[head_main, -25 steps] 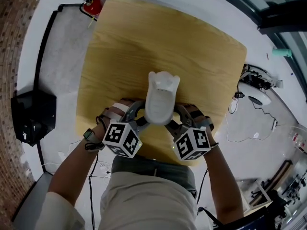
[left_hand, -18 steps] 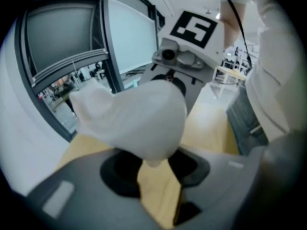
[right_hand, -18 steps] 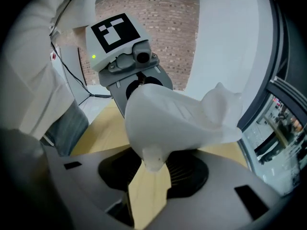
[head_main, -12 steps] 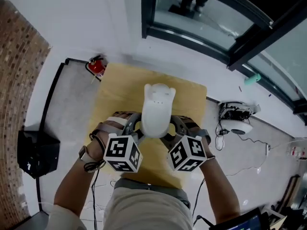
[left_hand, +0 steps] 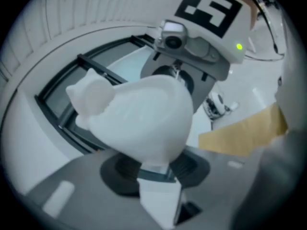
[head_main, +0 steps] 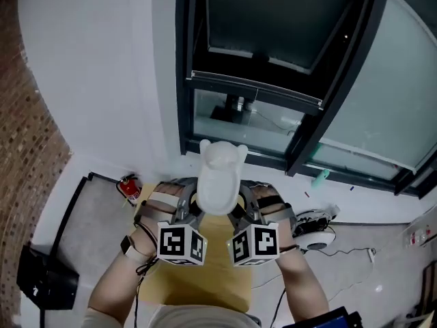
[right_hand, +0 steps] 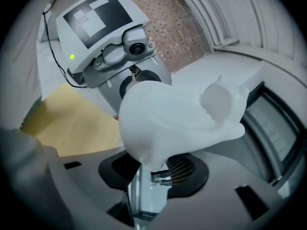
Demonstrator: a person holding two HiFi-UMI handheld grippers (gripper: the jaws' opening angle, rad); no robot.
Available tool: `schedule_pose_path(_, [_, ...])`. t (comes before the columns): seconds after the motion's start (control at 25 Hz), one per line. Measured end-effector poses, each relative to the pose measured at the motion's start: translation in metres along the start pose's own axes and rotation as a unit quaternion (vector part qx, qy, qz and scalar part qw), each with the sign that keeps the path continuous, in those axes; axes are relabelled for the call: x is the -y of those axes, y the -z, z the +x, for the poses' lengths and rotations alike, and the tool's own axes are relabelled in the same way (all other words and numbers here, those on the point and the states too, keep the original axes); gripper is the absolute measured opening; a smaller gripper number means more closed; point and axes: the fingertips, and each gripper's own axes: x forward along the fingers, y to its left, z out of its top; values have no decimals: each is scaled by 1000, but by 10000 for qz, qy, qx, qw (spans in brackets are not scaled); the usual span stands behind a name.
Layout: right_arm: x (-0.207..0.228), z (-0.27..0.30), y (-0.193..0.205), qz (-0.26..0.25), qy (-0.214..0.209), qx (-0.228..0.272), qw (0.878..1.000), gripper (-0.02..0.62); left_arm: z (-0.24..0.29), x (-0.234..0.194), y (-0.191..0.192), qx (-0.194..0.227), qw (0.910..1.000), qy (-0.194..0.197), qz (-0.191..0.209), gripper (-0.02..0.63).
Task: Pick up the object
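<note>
- wooden counter point(head_main: 205, 289), near, centre
- red fire extinguisher point(head_main: 128, 186) on floor, just off counter's far-left corner
- black box point(head_main: 39, 277) on floor, near left
- brick wall point(head_main: 24, 135), left
- dark-framed window point(head_main: 273, 74), far
- white round device point(head_main: 315, 232) with cables, floor right of counter
- small teal item point(head_main: 319, 178) near window base
</note>
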Motion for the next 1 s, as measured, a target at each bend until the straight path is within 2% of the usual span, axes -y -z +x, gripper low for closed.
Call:
schedule_pose_path(0.16, [37,-26,-8,-326,1050,-154,9938,163,-13,-36,-25,38,9960,-832,328,164])
schedule_pose_path(0.28, [49,-31,-11,-412,1359,-253,9895,163,-15,-49,-31,70,9949,-970,262,166])
schedule_pose_path(0.64, [40,-15,-3,-186,818,-217,9962,163,-2,-39,-19,-7,9977,-452,501,160])
schedule_pose_path(1.0, [37,-11,16,-72,633,-325,9974,163,14,-30,-25,-31,9986,-343,404,160])
